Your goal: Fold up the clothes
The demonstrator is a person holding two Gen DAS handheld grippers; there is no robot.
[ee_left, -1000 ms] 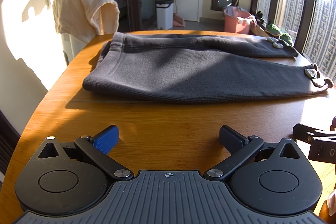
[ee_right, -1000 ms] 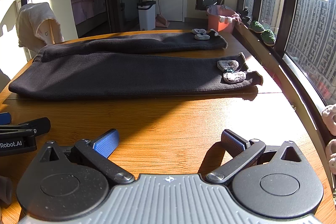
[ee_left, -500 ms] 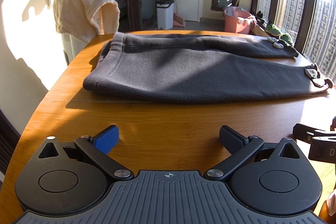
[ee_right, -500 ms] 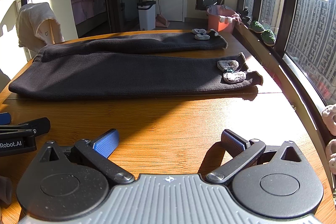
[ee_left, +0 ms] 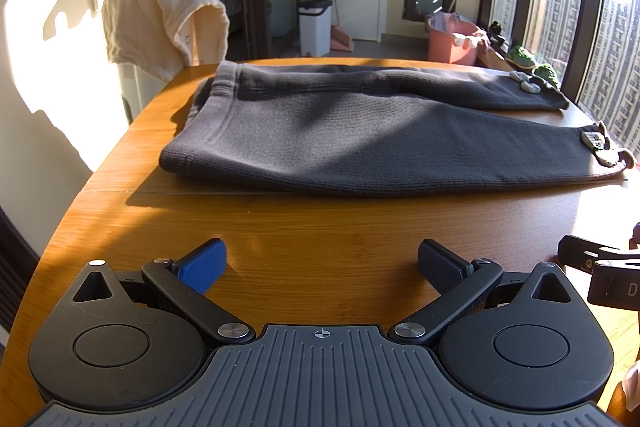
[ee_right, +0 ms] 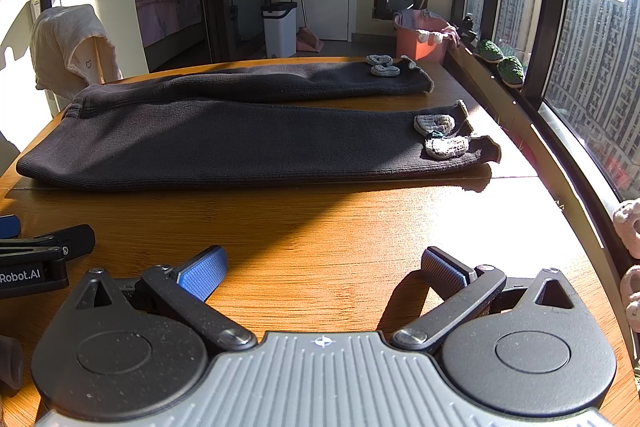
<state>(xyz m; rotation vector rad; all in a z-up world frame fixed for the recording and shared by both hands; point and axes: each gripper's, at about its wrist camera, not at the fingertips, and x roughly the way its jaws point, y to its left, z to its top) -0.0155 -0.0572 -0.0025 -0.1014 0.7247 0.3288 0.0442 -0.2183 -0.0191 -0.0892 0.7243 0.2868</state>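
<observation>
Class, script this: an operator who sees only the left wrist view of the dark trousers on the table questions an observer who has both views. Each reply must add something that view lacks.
Operator: Is the right gripper open?
Observer: Yes. The right gripper has its fingers spread wide over bare table, holding nothing.
Operator: My frame cuts off at the near leg's cuff. Does it hang off the table?
Observer: No. The cuff of the trousers lies flat on the wood, short of the window-side edge.
</observation>
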